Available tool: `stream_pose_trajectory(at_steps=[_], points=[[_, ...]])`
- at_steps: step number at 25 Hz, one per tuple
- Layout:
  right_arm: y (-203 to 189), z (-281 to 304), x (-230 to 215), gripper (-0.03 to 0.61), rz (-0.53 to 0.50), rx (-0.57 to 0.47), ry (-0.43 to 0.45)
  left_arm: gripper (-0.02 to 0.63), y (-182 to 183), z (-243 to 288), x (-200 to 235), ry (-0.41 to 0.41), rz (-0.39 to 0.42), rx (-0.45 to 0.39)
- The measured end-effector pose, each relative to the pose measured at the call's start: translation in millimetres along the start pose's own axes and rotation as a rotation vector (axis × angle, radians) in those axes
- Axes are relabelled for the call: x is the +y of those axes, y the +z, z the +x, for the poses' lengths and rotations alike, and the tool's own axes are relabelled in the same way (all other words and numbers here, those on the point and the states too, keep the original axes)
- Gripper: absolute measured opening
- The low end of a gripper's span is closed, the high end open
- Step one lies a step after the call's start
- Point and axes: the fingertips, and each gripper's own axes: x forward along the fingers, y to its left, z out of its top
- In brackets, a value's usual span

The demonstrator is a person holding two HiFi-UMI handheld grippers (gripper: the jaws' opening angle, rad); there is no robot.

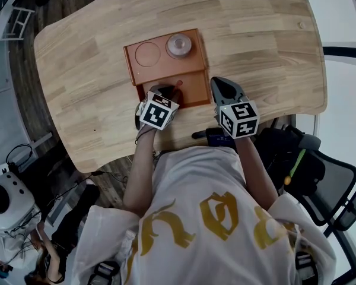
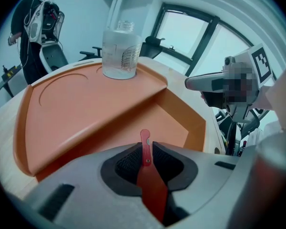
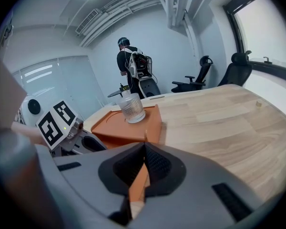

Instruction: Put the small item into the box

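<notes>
An orange box (image 1: pixel 166 64) lies on the wooden table (image 1: pixel 261 46); it has a raised shelf at the back and a lower open compartment (image 1: pixel 193 88) in front. A clear jar (image 1: pixel 179 44) stands on the shelf. My left gripper (image 1: pixel 169 90) hovers over the lower compartment, shut on a small thin red item (image 2: pixel 145 149) whose tip sticks out past the jaws (image 1: pixel 178 83). My right gripper (image 1: pixel 219 83) sits just right of the box, shut with nothing in it. In the right gripper view, the gripper (image 3: pixel 144 145) points past the box's corner (image 3: pixel 150 125) toward the jar (image 3: pixel 132 108).
The table's near edge runs right under both grippers, with a dark object (image 1: pixel 216 137) lying on it. A black office chair (image 1: pixel 320 171) stands at my right. A white machine (image 1: pixel 6 200) is on the floor at left. A person (image 3: pixel 131 63) stands far behind the table.
</notes>
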Motion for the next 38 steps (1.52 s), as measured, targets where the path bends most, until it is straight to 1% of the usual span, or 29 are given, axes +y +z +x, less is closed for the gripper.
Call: stream_pose_trajectory(at_steps=[5,7,11,15,20,23,27,31,36,38], points=[[5,-3,7,0.011,-0.014,-0.013,0.005,0.060,0,-7,0,0.013,0.004,-0.012],[7,-5,10,0.011,-0.019,-0.018,0.006,0.060,4,-11,0,0.020,0.004,-0.033],[12,-9,15,0.011,-0.031,-0.030,0.008,0.060,19,-26,6,0.073,0.007,-0.133],[17,-13,23,0.011,-0.040,-0.045,0.011,0.041,30,-49,8,0.093,-0.035,-0.214],[22,-20,34,0.011,-0.061,-0.070,0.015,0.020,37,-74,11,0.126,-0.067,-0.304],[29,-28,42,0.011,-0.088,-0.106,0.003,0.012,43,-95,13,0.156,-0.097,-0.390],[37,-39,52,0.011,-0.108,-0.150,-0.005,0.011,47,-123,13,0.182,-0.113,-0.489],[41,-52,62,0.011,-0.070,-0.181,-0.005,0.011,49,-148,6,0.218,-0.078,-0.559],[48,-68,76,0.011,-0.105,-0.219,-0.012,0.011,54,-174,-5,0.225,-0.078,-0.661],[50,-75,79,0.011,-0.112,-0.235,-0.012,0.011,55,-182,-11,0.222,-0.067,-0.689]])
